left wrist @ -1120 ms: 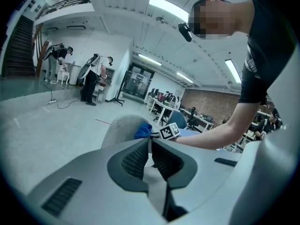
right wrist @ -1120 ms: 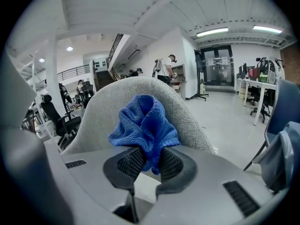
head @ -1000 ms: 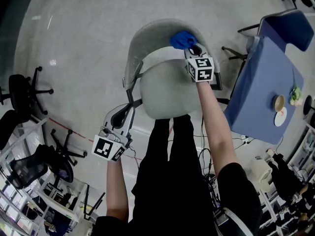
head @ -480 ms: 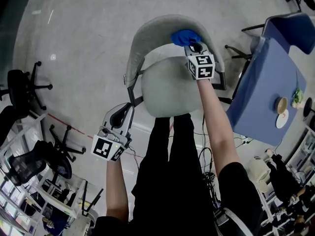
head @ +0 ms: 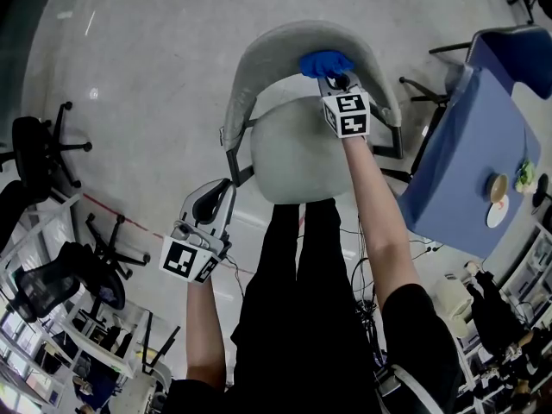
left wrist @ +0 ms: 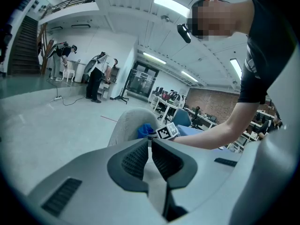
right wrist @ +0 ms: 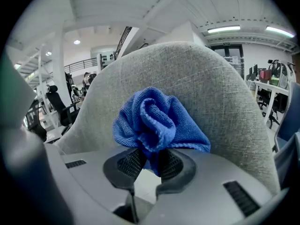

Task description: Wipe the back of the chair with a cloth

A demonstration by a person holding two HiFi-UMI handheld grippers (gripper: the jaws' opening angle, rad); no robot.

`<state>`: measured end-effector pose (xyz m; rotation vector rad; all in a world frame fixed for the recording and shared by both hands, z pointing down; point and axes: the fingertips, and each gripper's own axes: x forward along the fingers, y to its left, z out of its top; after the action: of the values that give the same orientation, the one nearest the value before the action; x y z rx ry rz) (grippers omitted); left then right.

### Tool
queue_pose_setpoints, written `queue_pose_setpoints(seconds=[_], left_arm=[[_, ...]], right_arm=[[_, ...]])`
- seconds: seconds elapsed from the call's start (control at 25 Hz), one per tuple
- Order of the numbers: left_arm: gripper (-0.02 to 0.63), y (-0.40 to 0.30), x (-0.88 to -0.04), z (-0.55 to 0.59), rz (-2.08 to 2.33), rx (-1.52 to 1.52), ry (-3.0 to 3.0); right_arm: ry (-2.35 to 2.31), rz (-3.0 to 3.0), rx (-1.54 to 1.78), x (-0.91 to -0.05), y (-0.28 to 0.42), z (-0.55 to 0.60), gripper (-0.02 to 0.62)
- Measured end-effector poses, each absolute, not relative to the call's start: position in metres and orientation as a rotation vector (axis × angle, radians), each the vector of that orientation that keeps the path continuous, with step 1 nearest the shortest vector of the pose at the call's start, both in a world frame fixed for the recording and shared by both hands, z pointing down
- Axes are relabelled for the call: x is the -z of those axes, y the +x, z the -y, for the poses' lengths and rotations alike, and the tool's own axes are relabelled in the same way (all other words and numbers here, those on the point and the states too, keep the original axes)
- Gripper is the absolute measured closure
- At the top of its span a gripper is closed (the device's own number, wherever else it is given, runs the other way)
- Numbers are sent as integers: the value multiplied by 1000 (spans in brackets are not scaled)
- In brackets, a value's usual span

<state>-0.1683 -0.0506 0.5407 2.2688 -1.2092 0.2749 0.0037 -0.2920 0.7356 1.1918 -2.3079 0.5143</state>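
Jaws: right gripper (right wrist: 150, 157) clamps cloth (right wrist: 157, 121) against chair back (right wrist: 215, 88); left gripper (left wrist: 149, 144) clenched, empty.

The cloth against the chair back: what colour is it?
The cloth is bright blue, shown best in the right gripper view.

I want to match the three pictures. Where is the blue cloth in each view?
Head view: blue cloth, top centre, against the grey chair back.
Left gripper view: blue cloth, small, near the middle, above the jaw tips.
Right gripper view: blue cloth, large, central, clamped between the jaws.
Shared landmark: the grey chair back.
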Motion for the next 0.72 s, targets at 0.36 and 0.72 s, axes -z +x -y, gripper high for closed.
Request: queue_pose_setpoints(seconds=[0.36, 0.72], left_arm=[[565, -177, -550, 53, 1222, -276, 2257], [566, -179, -555, 53, 1214, -278, 2257]], right_arm=[[1075, 2326, -463, -747, -32, 286, 518], [964, 2354, -418, -752, -67, 274, 518]])
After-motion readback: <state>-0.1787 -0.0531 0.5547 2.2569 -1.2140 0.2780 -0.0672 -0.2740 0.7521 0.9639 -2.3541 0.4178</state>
